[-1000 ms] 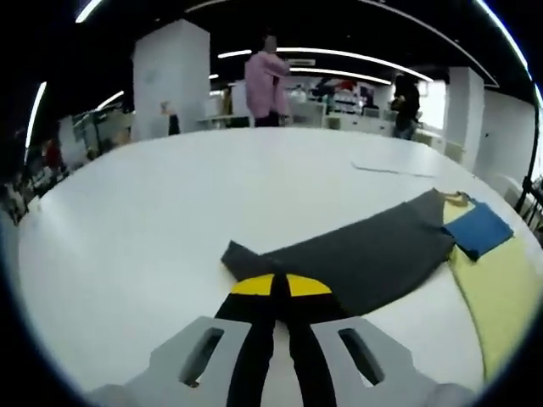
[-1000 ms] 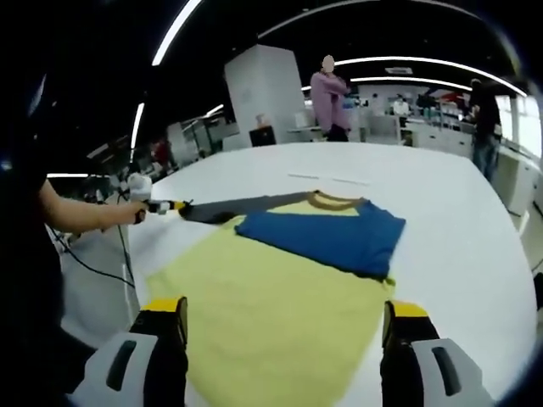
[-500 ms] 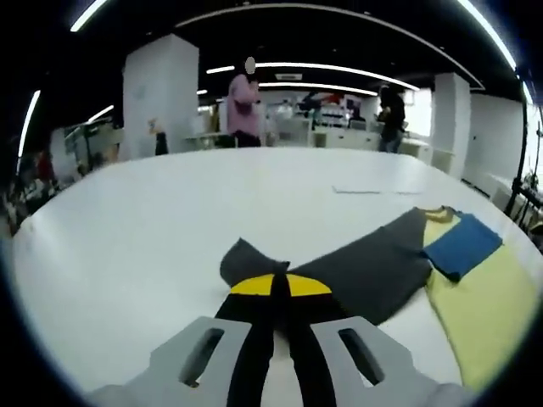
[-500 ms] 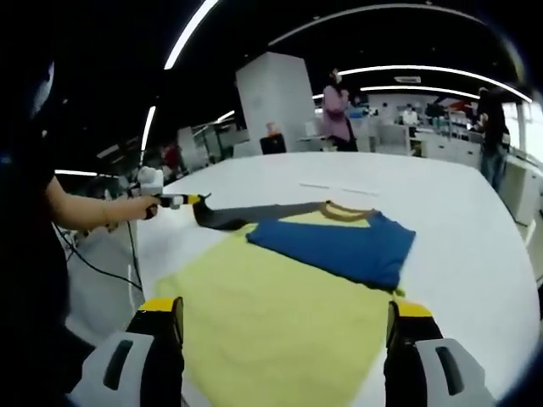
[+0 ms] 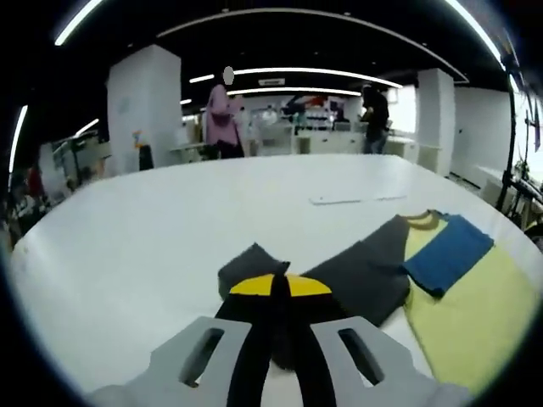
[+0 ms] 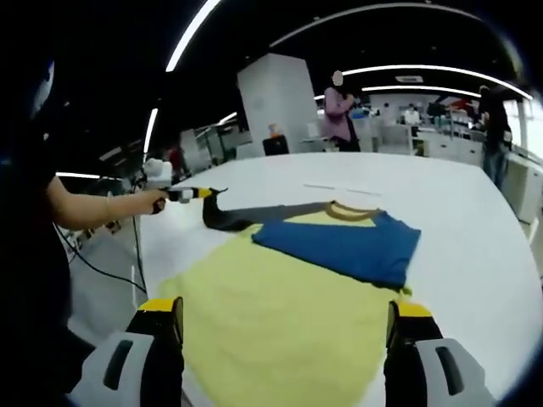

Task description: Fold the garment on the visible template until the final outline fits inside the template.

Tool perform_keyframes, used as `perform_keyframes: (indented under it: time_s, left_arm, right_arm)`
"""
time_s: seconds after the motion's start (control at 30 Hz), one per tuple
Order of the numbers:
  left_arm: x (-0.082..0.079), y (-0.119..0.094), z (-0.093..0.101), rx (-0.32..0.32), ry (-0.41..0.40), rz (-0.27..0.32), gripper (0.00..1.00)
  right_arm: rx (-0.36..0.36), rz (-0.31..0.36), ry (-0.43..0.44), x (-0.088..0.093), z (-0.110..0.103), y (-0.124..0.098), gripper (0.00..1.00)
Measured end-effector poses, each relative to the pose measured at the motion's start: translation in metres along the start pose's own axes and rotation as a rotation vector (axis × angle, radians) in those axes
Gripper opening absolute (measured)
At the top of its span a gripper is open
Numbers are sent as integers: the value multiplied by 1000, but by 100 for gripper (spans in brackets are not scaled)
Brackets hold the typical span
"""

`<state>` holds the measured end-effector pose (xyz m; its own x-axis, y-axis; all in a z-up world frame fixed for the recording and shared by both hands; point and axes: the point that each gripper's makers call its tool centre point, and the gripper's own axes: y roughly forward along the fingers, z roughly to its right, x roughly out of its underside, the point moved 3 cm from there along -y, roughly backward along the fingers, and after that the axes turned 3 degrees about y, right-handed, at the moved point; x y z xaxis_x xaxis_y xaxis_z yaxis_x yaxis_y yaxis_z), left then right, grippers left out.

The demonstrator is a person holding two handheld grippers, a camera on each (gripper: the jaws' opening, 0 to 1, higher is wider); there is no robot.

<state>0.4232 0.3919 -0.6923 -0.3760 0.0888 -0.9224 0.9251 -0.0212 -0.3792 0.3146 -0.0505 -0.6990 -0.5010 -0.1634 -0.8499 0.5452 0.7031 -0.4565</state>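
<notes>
Since the earlier frames: grey sleeve end (image 5: 254,270) drawn further in toward the shirt body, its slack now bunched and lifted off the tabletop (image 5: 153,229) instead of lying stretched flat.

Left gripper (image 5: 280,287): jaws closed tight on the grey sleeve end, yellow tips meeting with dark cloth pinched between. Seen from the right gripper view as well, left gripper (image 6: 197,194) held out at arm's length by a hand (image 6: 151,202), the grey sleeve (image 6: 254,214) trailing from it to the collar.

Right gripper (image 6: 284,326): jaws spread wide, nothing between them, hovering over the near hem of the yellow shirt body (image 6: 280,314).

Garment lying toward the near-left edge of the tabletop: yellow body flat, blue sleeve (image 6: 344,248) already folded inward across the chest, brown collar (image 6: 344,210) at the far end. No separate template outline distinguishable beneath the cloth.

To do this fold well, probably: carry the grey sleeve low and straight across the chest, keeping it taut enough to avoid a twist, and lay it over the blue sleeve so both cuffs end inside the body's side edges. Release only once the cloth rests flat. Worth pinning the yellow body with the free right gripper, lest the pull drag the whole shirt sideways.
</notes>
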Motion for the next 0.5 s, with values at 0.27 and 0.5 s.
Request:
perform_keyframes:
  time_s: [0.27, 0.5]
  left_arm:
    - [-11, 6, 20, 39, -1, 16, 0]
    - [-21, 12, 45, 81, 9, 29, 0]
  right_arm:
    - [-5, 2, 5, 1, -2, 0, 99]
    - [-20, 0, 6, 2, -6, 4, 99]
